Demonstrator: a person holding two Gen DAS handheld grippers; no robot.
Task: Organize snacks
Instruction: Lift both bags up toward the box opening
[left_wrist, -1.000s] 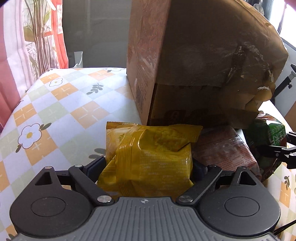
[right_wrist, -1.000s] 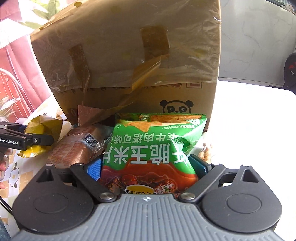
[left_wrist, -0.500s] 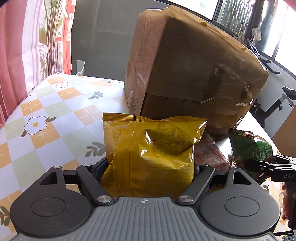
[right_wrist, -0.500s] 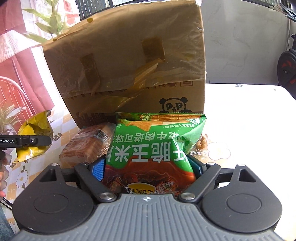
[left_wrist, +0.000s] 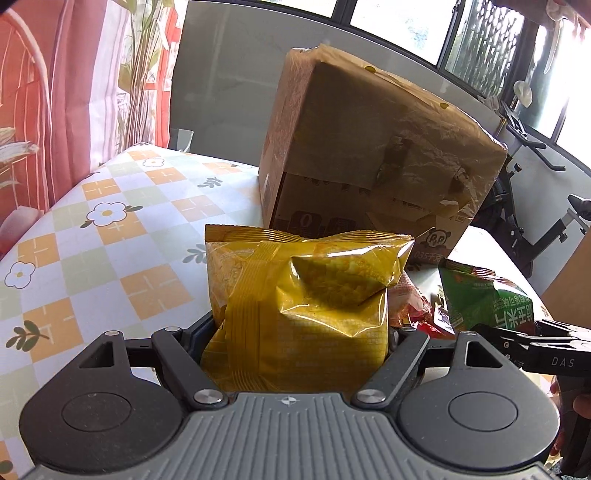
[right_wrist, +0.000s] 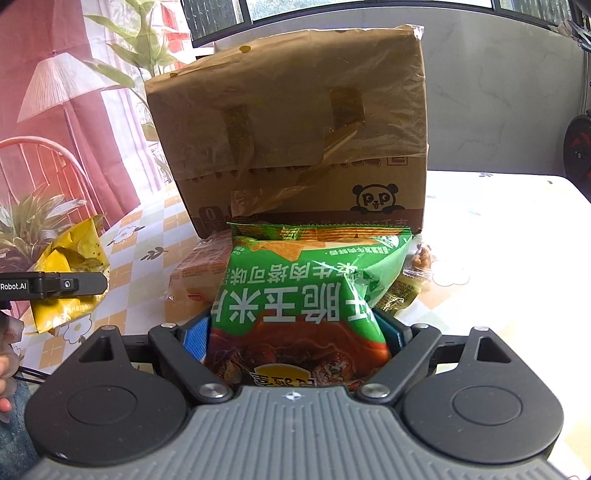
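Crinkly yellow snack bag (left_wrist: 299, 306), green snack bag (right_wrist: 306, 295), both puffy

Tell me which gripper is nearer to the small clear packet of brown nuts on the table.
Right. The right gripper, gripping the green snack bag, is just beside the nut packet. The left gripper, holding the yellow bag, is beyond it.

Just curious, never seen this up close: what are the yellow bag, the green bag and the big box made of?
Yellow bag: looks like thin glossy plastic film; it creases sharply and glints. Green bag: likely the same film, shiny, printed, with a crimped top seam. Box: matte brown cardboard, with wrinkled clear tape peeling across its flaps.
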